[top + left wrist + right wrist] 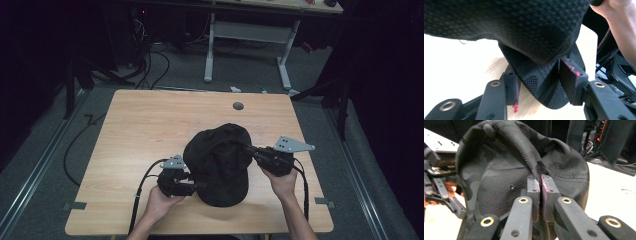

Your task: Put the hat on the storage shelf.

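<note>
High view: black cap (pixel 220 165) lying at the near middle of the wooden tabletop (pixel 145 125), left gripper (pixel 196 187) at its near left edge, right gripper (pixel 248 148) reaching into its right side, each gripper carried in a hand.

Left gripper view: fingers (pixel 512 87) about half apart, straddling the cap's (pixel 541 87) stiff brim; fabric bulging between both pads, the right one against the cloth, contact on the left one not clear enough to tell.

Right gripper view: fingers (pixel 533 190) pinched nearly together on a fold of the cap's (pixel 499 180) mesh, only the thin cloth between the pads, crown raised and draped over them.
</note>
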A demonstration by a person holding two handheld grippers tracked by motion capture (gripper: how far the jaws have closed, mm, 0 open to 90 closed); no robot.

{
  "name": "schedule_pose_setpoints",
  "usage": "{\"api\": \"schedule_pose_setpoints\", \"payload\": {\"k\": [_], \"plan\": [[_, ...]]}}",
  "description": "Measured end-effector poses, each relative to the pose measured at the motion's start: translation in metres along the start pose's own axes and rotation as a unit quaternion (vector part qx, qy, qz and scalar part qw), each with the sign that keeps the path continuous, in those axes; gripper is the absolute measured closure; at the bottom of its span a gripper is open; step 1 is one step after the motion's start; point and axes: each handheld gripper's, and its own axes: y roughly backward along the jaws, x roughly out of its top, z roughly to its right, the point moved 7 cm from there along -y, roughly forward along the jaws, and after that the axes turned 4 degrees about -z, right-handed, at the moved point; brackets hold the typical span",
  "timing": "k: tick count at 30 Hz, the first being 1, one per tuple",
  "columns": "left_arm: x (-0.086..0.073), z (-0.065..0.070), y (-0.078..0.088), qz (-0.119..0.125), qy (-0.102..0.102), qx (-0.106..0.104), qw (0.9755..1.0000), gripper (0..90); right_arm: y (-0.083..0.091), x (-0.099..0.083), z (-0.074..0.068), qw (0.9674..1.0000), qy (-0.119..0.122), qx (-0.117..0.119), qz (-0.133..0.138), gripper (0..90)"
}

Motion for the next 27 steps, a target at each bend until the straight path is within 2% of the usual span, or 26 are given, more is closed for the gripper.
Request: {"api": "schedule_pose_setpoints", "payload": {"k": [5,11,15,18,21,24,27], "plan": [[-0.002,0.002,0.004,-0.005,0.0,-0.007,1.0,66.9,-0.003,-0.002,0.001,1.0,0.003,-0.005,-0.006,85.3],[-0.001,0.012,0.013,-0.006,0.009,-0.038,0.9992,78.1,-0.002,0.0,0.001,0.9999,-0.008,0.007,0.006,82.6],[-0.001,0.021,0.018,-0.012,0.005,-0.058,0.9982,84.6,-0.002,0.002,0.001,0.9998,-0.012,0.01,0.011,80.2],[-0.002,0.026,0.021,-0.012,0.0,-0.064,0.9979,85.7,-0.003,0.002,0.002,0.9997,-0.016,0.011,0.015,77.8],[-0.002,0.026,0.022,-0.004,-0.01,-0.057,0.9983,85.9,-0.003,0.002,0.003,0.9995,-0.021,0.01,0.019,71.5],[-0.001,0.024,0.023,0.003,-0.016,-0.049,0.9987,86.0,-0.004,0.0,0.005,0.9995,-0.03,0.007,0.009,64.7],[0.0,0.021,0.026,0.009,-0.014,-0.043,0.999,86.1,-0.003,-0.004,0.009,0.9991,-0.042,0.005,0.011,60.2]]}}
